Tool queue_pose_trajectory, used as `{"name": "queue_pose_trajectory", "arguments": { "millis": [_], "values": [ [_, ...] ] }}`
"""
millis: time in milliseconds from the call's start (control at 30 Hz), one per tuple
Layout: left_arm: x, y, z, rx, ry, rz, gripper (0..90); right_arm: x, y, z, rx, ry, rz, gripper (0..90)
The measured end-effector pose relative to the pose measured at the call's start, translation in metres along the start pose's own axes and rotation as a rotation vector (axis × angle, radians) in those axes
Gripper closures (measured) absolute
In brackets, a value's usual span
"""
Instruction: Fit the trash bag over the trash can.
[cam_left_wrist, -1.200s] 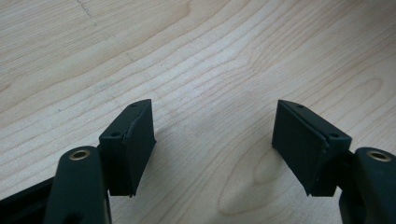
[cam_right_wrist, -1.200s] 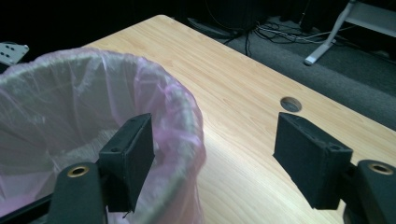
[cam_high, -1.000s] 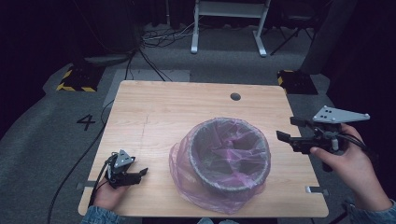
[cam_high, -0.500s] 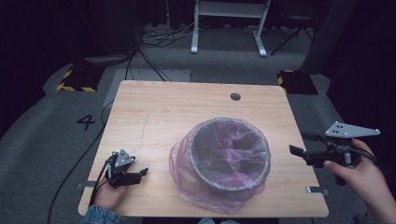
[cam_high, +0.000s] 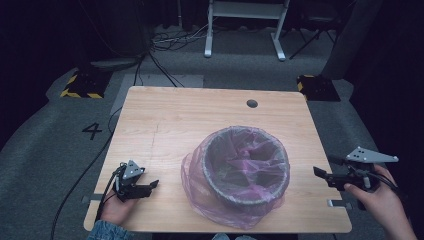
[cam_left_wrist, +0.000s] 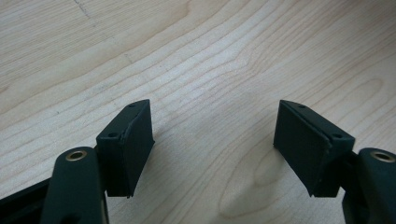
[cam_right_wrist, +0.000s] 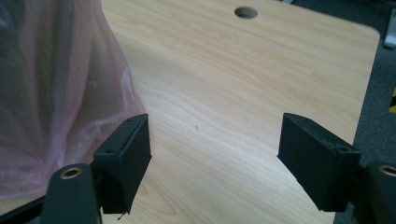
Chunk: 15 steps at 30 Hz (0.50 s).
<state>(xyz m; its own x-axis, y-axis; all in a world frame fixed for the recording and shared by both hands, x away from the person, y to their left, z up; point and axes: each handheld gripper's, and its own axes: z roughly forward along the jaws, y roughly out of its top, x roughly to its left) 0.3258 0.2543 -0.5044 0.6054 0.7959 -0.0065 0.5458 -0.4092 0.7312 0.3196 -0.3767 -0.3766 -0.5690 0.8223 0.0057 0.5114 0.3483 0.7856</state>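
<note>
- Pink plastic, a thin translucent bag (cam_high: 215, 210), lines the grey bin (cam_high: 247, 167) that stands on my wooden table (cam_high: 190, 120); I place everything else from that bin.
- The bag's mouth is folded over the bin's rim, and its slack skirt spreads onto the wood around the bin's foot, fullest on the side toward me.
- In the high view my right gripper (cam_high: 320, 173) sits off the bin's right side, at the table's right edge, jaws pointing toward the bin and well apart from it.
- Its jaws stand wide apart with nothing between them; the right gripper view (cam_right_wrist: 212, 158) has bare wood in the gap.
- In that same view the pink plastic (cam_right_wrist: 56, 93) hangs just beside my one jaw; I cannot tell whether that jaw brushes it.
- The grey three-cornered plate rides on top of this gripper, above my right hand (cam_high: 377, 200).
- My left gripper (cam_high: 152, 185) lies to the bin's left, near the table's front edge, low over the wood, its tips aimed at the bin and clear of the bag's skirt.
- Its jaws are spread wide too and grip nothing; the left gripper view (cam_left_wrist: 212, 140) has plain wood grain between the pads.
- Beyond the bin, toward the far edge, a round cable hole (cam_high: 252, 103) pierces the tabletop.
</note>
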Motion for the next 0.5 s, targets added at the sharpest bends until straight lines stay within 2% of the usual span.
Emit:
{"name": "queue_pose_trajectory", "arguments": {
  "millis": [67, 267, 433, 500],
  "values": [
    [0.0, 0.0, 0.0, 0.0, 0.0, 0.0, 28.2, -0.001, -0.007, 0.003, 0.004, 0.007, 0.015, 26.0],
    [0.0, 0.0, 0.0, 0.0, 0.0, 0.0, 28.2, -0.002, -0.029, 0.017, 0.003, -0.011, 0.046, 26.0],
    [0.0, 0.0, 0.0, 0.0, 0.0, 0.0, 28.2, 0.003, -0.043, 0.029, -0.054, -0.057, -0.003, 27.7],
    [0.0, 0.0, 0.0, 0.0, 0.0, -0.001, 28.2, 0.006, -0.05, 0.033, -0.055, -0.056, -0.017, 27.7]
  ]
}}
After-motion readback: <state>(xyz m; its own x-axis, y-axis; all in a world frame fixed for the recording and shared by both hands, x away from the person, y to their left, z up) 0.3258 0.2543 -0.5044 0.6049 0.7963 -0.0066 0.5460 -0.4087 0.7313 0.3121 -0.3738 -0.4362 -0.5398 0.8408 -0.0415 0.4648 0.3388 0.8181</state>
